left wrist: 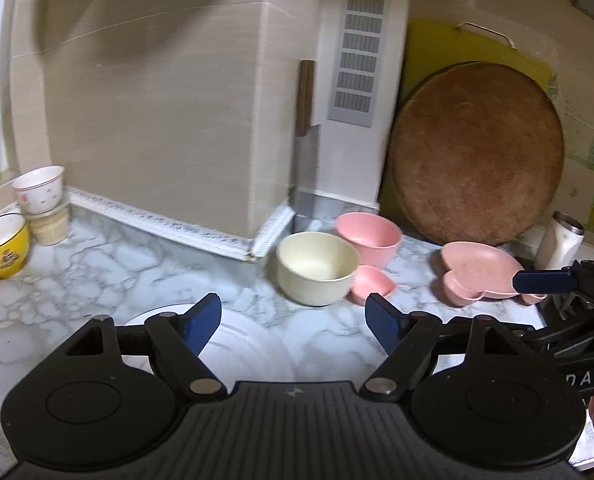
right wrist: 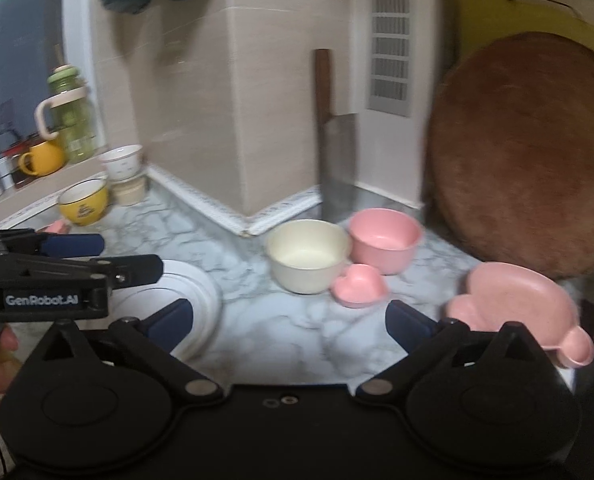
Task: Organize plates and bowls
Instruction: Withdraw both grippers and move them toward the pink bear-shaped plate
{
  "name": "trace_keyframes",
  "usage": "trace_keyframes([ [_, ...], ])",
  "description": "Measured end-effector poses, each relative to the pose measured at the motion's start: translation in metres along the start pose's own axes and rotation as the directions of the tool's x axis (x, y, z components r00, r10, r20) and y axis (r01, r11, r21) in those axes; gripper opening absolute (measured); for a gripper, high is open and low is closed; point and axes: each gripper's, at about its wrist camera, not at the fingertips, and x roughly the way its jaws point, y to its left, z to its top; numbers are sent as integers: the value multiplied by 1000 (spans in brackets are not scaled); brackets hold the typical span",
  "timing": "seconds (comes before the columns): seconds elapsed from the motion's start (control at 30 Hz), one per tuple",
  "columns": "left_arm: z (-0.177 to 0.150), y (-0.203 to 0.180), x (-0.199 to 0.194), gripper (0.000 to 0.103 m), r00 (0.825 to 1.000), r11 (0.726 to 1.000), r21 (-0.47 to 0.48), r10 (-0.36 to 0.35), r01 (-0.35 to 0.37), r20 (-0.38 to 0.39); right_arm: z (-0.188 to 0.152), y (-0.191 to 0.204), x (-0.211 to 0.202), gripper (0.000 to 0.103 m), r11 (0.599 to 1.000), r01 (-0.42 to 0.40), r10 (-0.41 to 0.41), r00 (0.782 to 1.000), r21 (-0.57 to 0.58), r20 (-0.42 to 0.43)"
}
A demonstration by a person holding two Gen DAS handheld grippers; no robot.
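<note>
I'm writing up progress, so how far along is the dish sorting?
Done: white plate lies flat on the counter. In hand: nothing; left gripper and right gripper are open. Left: cream bowl, pink bowl, heart dish and pink plate sit unstacked.

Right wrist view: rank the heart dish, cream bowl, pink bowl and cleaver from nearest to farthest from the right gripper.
From the right gripper:
1. Heart dish, just ahead, slightly right.
2. Cream bowl, behind it, centre.
3. Pink bowl, farther back, right.
4. Cleaver, leaning on the wall behind.
</note>
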Motion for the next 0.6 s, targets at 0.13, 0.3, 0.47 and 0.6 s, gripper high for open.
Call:
trace_keyframes([
  [0.13,2,-21,9,88,999,999,16,-37,37,-6,-7,-22,-7,103,999,49,-49,999,19,-5],
  [0.3,6,-49,26,88,997,997,31,-75,76,-22,-14,-54,-11,103,993,110,-110,994,44,-18],
  [0.47,8,-79,50,88,994,993,56,-99,102,-44,-18,-87,-12,103,983,165,-163,986,78,-26],
  [0.6,9,-103,68,88,993,991,78,-107,111,-55,-21,-112,-13,103,975,194,-192,981,109,-27],
])
